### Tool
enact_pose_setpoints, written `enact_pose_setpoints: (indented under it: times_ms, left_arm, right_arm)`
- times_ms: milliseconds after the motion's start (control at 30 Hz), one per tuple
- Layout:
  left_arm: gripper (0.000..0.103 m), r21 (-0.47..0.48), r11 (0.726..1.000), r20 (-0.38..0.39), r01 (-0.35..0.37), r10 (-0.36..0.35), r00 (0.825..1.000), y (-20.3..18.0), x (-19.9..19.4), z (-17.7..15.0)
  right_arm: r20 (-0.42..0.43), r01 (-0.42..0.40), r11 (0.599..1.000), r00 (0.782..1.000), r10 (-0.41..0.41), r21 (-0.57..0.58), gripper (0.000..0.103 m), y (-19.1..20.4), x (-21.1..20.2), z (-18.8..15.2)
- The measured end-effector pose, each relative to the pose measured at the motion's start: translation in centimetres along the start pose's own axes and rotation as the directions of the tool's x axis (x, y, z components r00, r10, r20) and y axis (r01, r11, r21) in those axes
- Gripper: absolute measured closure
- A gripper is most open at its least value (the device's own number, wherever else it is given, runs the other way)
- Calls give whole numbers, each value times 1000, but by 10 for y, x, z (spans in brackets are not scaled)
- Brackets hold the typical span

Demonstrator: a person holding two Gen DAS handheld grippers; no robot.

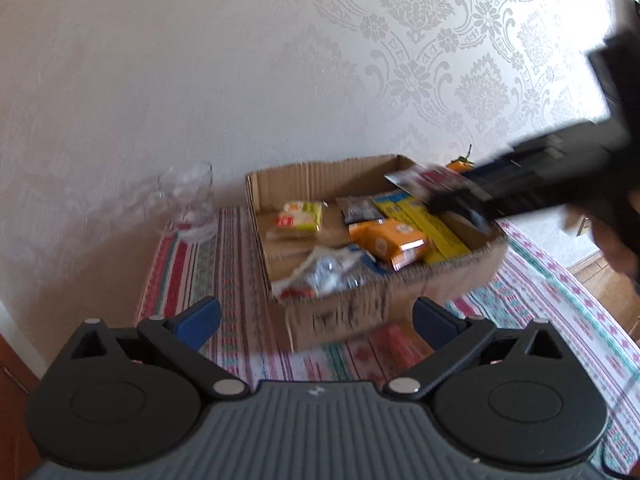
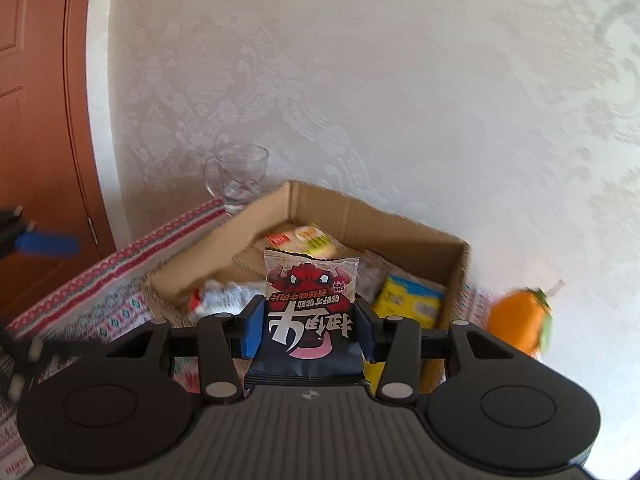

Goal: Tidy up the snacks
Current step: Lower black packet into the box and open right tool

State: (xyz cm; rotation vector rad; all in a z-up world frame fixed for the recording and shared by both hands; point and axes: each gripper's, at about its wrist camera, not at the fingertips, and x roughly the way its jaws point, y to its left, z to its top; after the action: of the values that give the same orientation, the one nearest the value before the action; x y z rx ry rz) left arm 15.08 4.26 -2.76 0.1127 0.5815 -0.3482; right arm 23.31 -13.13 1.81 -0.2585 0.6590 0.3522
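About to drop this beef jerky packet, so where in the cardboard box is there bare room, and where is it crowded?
Bare cardboard floor shows in the box between the yellow-green pack and the crumpled white wrapper. The side with the orange pack and yellow packs is crowded. The right gripper holds the jerky packet over the near side.

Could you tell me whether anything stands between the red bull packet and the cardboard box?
Nothing visible does: the right hand-held gripper holds the red bull packet above the open cardboard box.
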Motion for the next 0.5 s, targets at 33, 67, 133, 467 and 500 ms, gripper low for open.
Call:
enact_pose_setpoints:
  times_ms: [33, 67, 133, 467, 500]
  left_arm:
    - [1, -7, 1000, 4, -5, 5, 1000, 0, -3, -4]
    - [1, -18, 1000, 5, -10, 10, 1000, 0, -6, -8]
    - [1, -38, 999, -8, -6, 5, 1000, 2, -9, -15]
    - [1, -87, 994, -28, -61, 58, 998, 16, -20, -38]
    - [1, -82, 994, -26, -70, 68, 997, 17, -21, -40]
  right_arm:
    - [-1, -8, 1000, 1000, 8, -9, 52, 3, 5, 5]
    - [-1, -15, 1000, 1000, 15, -18, 52, 7, 11, 10]
    - [-5, -27, 999, 1000, 27, -31, 52, 14, 22, 21]
    - [-32, 1, 1000, 999, -1, 2, 20, 34, 80, 46]
    - [-28, 6, 1000, 1000, -5, 12, 7, 34, 79, 44]
